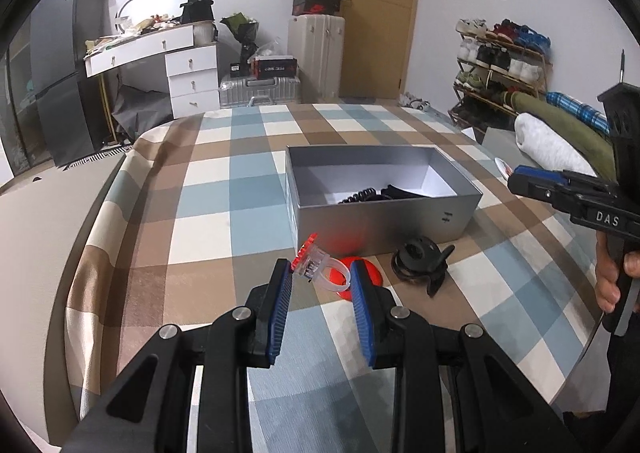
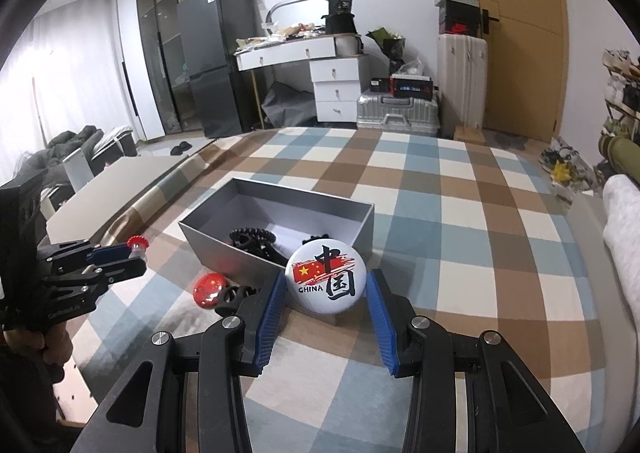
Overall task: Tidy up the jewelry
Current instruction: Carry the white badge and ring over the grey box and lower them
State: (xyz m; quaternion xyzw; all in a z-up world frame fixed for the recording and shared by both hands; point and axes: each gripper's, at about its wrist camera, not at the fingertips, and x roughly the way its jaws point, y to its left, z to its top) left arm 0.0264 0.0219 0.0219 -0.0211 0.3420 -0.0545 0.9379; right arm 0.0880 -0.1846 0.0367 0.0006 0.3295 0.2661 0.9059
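My left gripper (image 1: 319, 269) is shut on a clear plastic ring (image 1: 320, 277) with a red gem, held just above the checked cloth in front of the open grey box (image 1: 384, 221). In the right wrist view the left gripper (image 2: 134, 253) shows at the left with the ring (image 2: 138, 245). My right gripper (image 2: 327, 278) is shut on a round white badge (image 2: 326, 277) with a flag and "CHINA", held at the box's (image 2: 280, 195) near corner. Black beads and other dark pieces (image 2: 256, 241) lie inside the box. A red badge (image 2: 210, 289) and a black hair clip (image 1: 420, 259) lie on the cloth beside it.
The table under the checked cloth (image 1: 224, 189) has a rounded edge at the left. A rolled white and green bundle (image 1: 552, 149) and a grey flat lid (image 1: 496, 141) lie at its right side. A person's hand (image 1: 608, 281) grips the right tool's handle.
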